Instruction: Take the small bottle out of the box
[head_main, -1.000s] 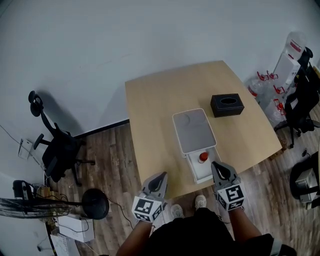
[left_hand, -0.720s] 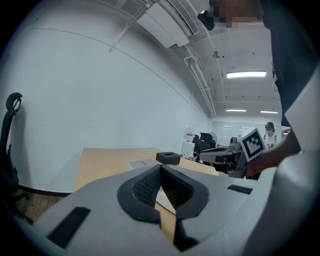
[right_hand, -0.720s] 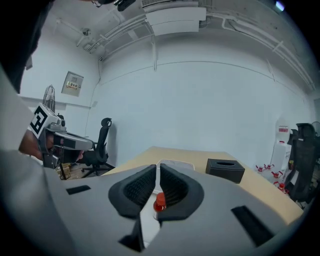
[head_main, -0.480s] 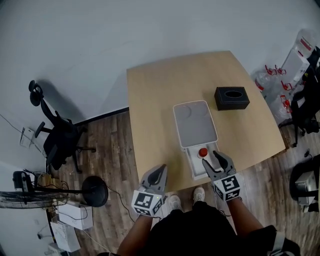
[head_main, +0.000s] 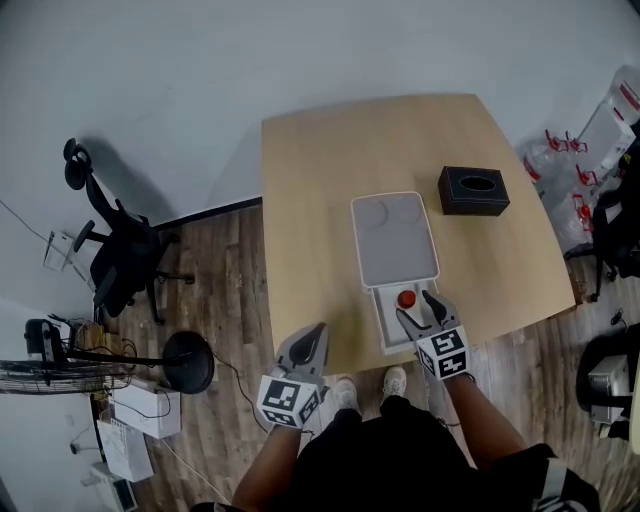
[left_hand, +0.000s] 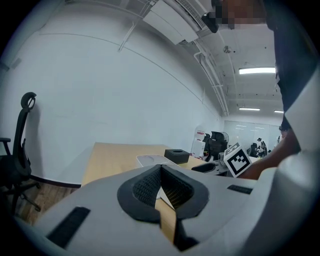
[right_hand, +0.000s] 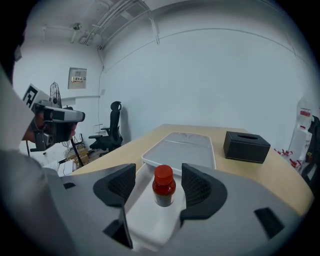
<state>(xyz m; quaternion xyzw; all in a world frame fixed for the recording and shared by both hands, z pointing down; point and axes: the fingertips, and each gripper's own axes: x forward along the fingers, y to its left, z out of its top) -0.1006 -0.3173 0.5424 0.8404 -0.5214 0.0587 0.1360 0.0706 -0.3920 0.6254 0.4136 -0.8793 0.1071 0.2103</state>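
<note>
Two hand-held grippers work at the near edge of the table (head_main: 310, 200). The left gripper (head_main: 311, 343) hangs at that edge, left of the box. Its jaws are closed together and nothing is between them. The right gripper (head_main: 414, 306) is positioned over the pulled-out drawer (head_main: 388, 338) of the white box (head_main: 393, 240). Its jaws are opening, and the small bottle (head_main: 406, 298) stands between them with neither pad touching it. The bottle is upright, with a red cap and a dark body. It rests on the drawer floor, close to the body of the box. Beyond the drawer, the grey top of the box lies flat on the table. Farther back and to the right, a black tissue box (head_main: 473, 190) stands apart from the white box. A black office chair (head_main: 115, 265) stands on the floor left of the table.
</note>
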